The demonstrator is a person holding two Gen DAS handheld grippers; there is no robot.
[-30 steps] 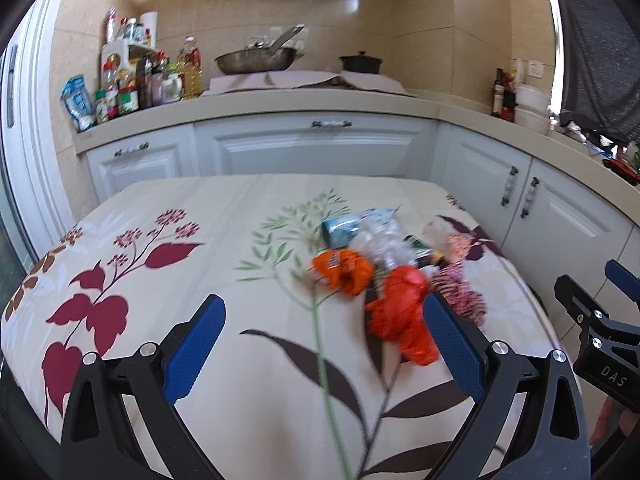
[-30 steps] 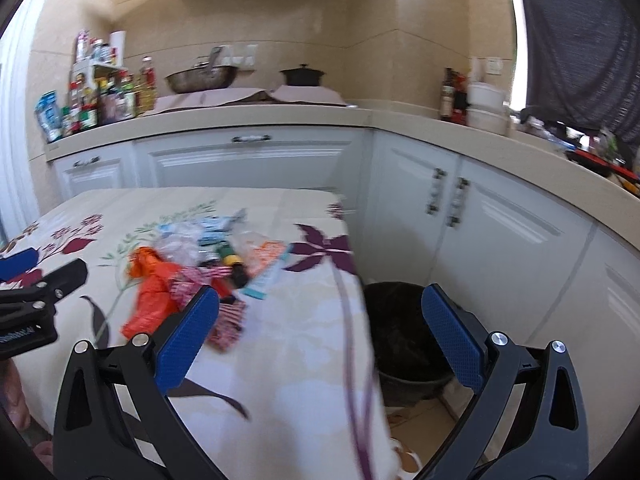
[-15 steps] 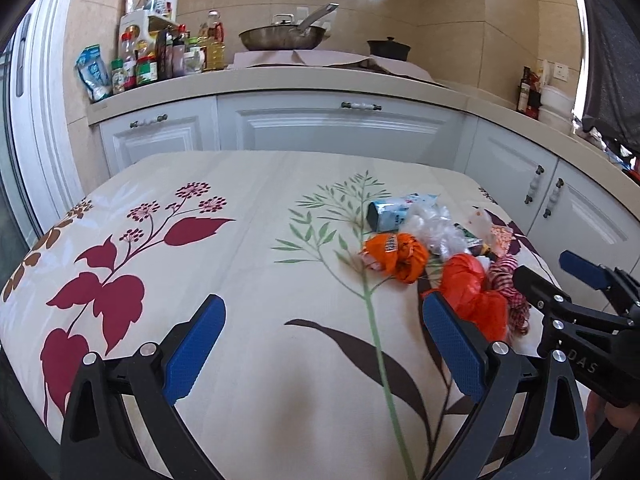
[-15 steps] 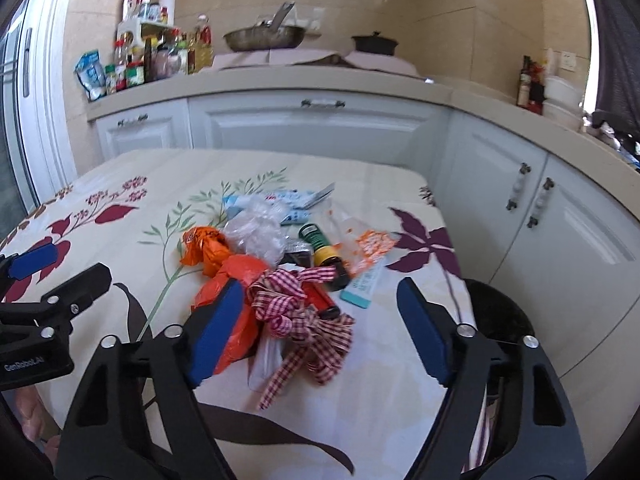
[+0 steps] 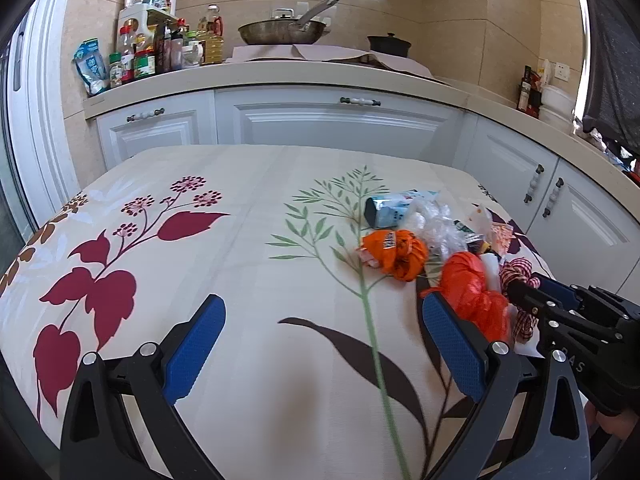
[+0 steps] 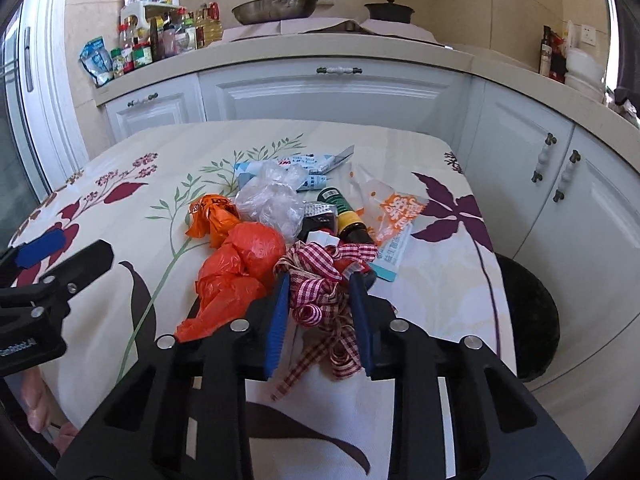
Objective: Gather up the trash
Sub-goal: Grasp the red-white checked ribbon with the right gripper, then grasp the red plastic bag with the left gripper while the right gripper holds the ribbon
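Note:
A pile of trash lies on the table's right side: a red checked ribbon (image 6: 320, 280), an orange plastic bag (image 6: 236, 272), an orange wrapper (image 6: 212, 216), clear plastic (image 6: 272, 200), a dark bottle (image 6: 348, 220), a blue-white pouch (image 6: 308, 164) and an orange-printed packet (image 6: 396, 212). My right gripper (image 6: 320, 284) has closed around the ribbon, its blue pads on either side of it. My left gripper (image 5: 320, 336) is open and empty over the tablecloth, left of the orange bag (image 5: 476, 292). The right gripper also shows in the left wrist view (image 5: 520, 292).
A dark trash bin (image 6: 528, 316) stands on the floor just right of the table (image 6: 440, 280). White cabinets (image 6: 336, 92) run behind and to the right. The counter holds bottles (image 6: 160, 40), a pan (image 6: 276, 8) and a pot (image 6: 388, 10).
My right gripper moved forward to the pile and its jaws closed from wide open onto the checked ribbon. My left gripper stayed open and shifted a little left of the pile.

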